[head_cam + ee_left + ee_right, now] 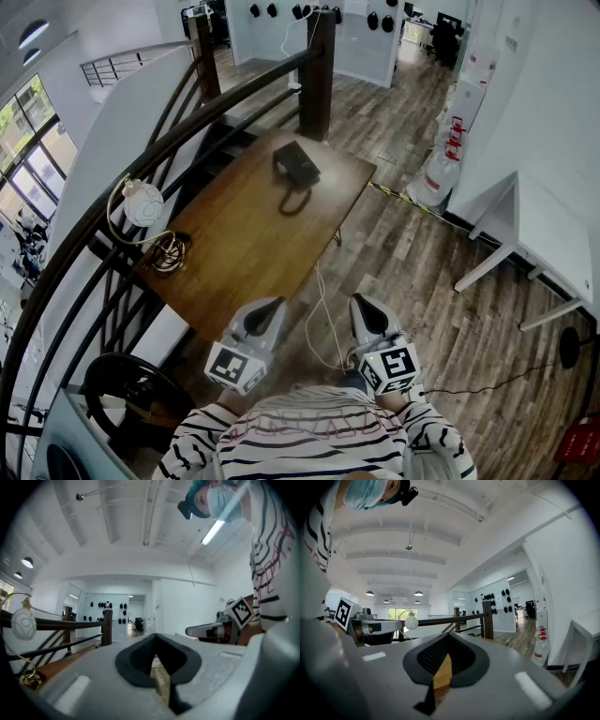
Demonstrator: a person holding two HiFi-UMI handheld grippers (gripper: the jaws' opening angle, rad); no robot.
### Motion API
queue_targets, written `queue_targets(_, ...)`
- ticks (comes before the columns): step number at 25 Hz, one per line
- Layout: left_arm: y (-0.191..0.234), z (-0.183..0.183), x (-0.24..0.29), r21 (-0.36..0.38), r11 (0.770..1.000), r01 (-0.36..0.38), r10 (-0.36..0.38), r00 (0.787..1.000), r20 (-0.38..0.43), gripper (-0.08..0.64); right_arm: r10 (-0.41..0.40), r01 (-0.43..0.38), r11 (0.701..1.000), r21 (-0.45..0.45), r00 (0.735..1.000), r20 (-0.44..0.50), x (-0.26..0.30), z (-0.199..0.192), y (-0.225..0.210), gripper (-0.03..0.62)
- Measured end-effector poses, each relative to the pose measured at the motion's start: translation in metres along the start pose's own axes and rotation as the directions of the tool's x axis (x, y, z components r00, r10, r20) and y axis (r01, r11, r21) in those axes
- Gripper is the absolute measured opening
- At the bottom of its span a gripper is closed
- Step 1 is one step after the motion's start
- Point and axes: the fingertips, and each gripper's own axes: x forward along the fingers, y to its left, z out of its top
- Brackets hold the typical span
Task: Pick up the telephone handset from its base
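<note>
Wood table (234, 248), blk phone (296, 162) at far end

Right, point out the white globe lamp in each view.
Head view: the white globe lamp sits at mid-left.
Left gripper view: at the far left edge, mid-height.
Right gripper view: small, left of centre, above the jaws.
Shared landmark: the dark wooden post, right of the lamp in all three.

I have the left tool (265, 309) at lower centre-left and the right tool (366, 307) at lower centre-right of the head view. They sit side by side and level, jaws closed together, empty.
</note>
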Motion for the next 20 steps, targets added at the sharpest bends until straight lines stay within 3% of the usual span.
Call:
queue_targets(5, 0.015, 0.000, 0.000, 0.017, 1.000, -0.003, 0.003, 1.000, 0.010, 0.002, 0.001, 0.000, 0.999, 0.040, 1.000, -0.002, 0.009, 0.001, 0.004, 0.000)
queue_targets(10, 0.018, -0.010, 0.005, -0.024, 1.000, -0.002, 0.003, 1.000, 0.019, 0.002, 0.009, -0.009, 0.999, 0.051, 1.000, 0.007, 0.014, -0.004, -0.001, 0.002)
queue_targets(16, 0.024, -0.021, 0.044, -0.010, 1.000, -0.005, 0.005, 1.000, 0.018, 0.003, 0.037, -0.038, 0.996, 0.076, 0.999, 0.015, 0.034, -0.007, -0.032, 0.002)
queue_targets(17, 0.027, -0.022, 0.053, -0.015, 1.000, -0.011, 0.011, 1.000, 0.017, 0.017, 0.046, -0.047, 0.996, 0.074, 0.999, 0.014, 0.039, -0.007, -0.039, 0.002)
queue_targets(19, 0.032, -0.024, 0.072, -0.033, 0.999, -0.030, 0.031, 0.999, 0.011, 0.115, 0.065, -0.065, 0.996, 0.068, 0.998, 0.008, 0.049, -0.007, -0.054, 0.002)
queue_targets(20, 0.035, -0.026, 0.083, -0.035, 0.999, -0.037, 0.038, 0.999, 0.005, 0.118, 0.072, -0.072, 0.995, 0.069, 0.997, 0.004, 0.054, -0.006, -0.063, 0.002)
